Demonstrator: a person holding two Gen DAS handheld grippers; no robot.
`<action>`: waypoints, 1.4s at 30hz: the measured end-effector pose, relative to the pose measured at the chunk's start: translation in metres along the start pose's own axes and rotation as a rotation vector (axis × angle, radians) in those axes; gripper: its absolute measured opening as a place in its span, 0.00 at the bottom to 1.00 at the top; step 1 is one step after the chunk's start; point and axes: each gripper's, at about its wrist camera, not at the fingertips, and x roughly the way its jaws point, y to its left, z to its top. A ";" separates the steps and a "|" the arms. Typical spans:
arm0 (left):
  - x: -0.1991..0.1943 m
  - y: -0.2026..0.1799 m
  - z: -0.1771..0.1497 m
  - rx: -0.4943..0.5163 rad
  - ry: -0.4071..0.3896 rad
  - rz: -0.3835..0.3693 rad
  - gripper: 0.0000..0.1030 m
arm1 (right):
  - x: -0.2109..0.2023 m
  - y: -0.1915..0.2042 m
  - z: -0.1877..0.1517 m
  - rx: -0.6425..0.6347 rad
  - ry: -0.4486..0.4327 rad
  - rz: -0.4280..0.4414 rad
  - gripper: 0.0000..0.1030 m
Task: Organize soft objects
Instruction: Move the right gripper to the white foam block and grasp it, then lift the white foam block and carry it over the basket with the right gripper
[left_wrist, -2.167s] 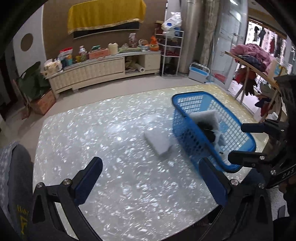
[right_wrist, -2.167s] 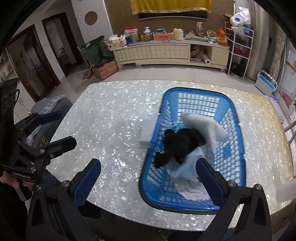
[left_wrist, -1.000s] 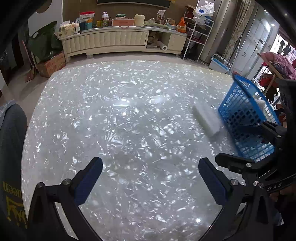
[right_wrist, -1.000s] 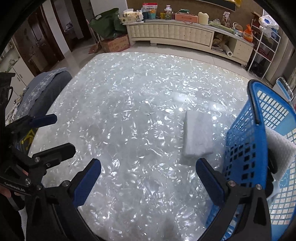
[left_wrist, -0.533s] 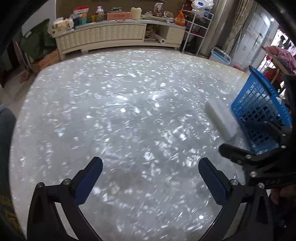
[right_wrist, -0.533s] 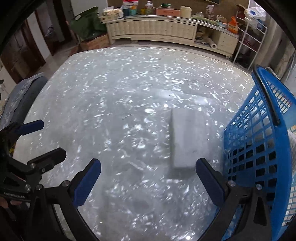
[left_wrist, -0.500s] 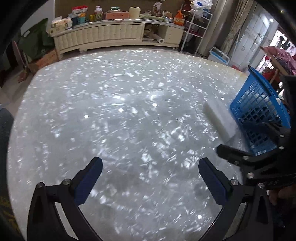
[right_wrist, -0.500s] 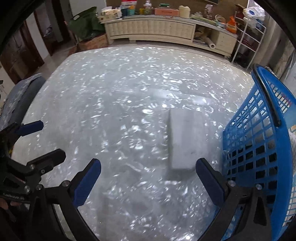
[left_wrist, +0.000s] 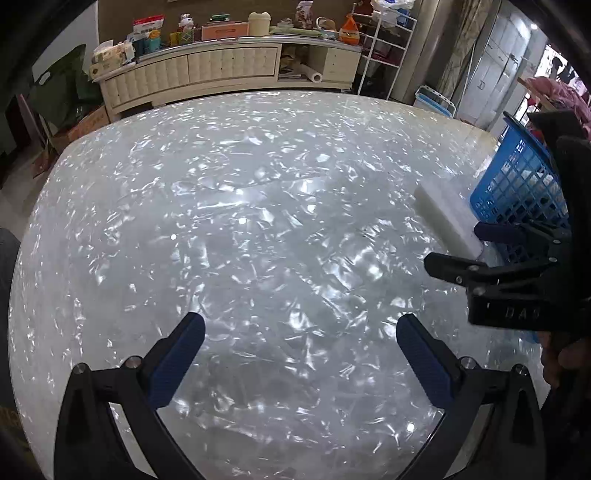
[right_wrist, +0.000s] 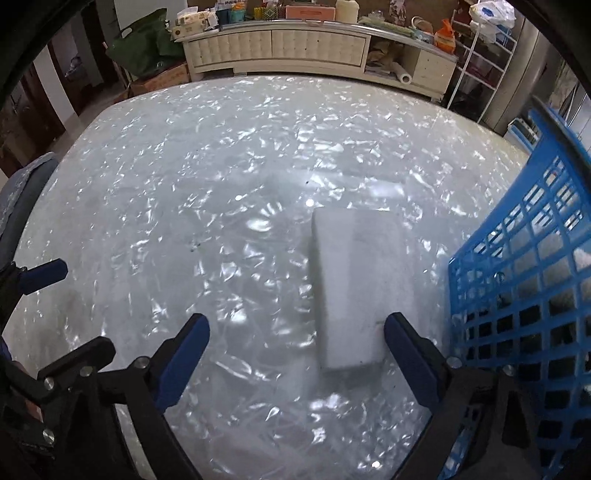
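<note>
Sponge (right_wrist: 354, 288) lies just inside the right gripper's (right_wrist: 295, 347) open jaws; left gripper (left_wrist: 299, 350) open too.

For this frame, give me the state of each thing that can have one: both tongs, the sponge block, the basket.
Left tongs: open, empty, above the table.
Right tongs: open, empty, near the sponge's close end.
White sponge block: flat on the table, ungripped, beside the basket.
Blue basket: upright, holding something white.
</note>
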 end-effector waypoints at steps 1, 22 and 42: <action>0.000 0.002 0.000 -0.002 -0.001 -0.001 1.00 | 0.000 -0.001 0.001 0.006 0.001 0.000 0.86; -0.004 0.003 -0.003 -0.006 -0.002 0.003 1.00 | -0.010 0.033 -0.015 -0.161 -0.015 -0.086 0.32; -0.023 0.000 -0.002 -0.018 -0.040 -0.012 1.00 | -0.039 0.039 -0.032 -0.187 -0.025 0.006 0.15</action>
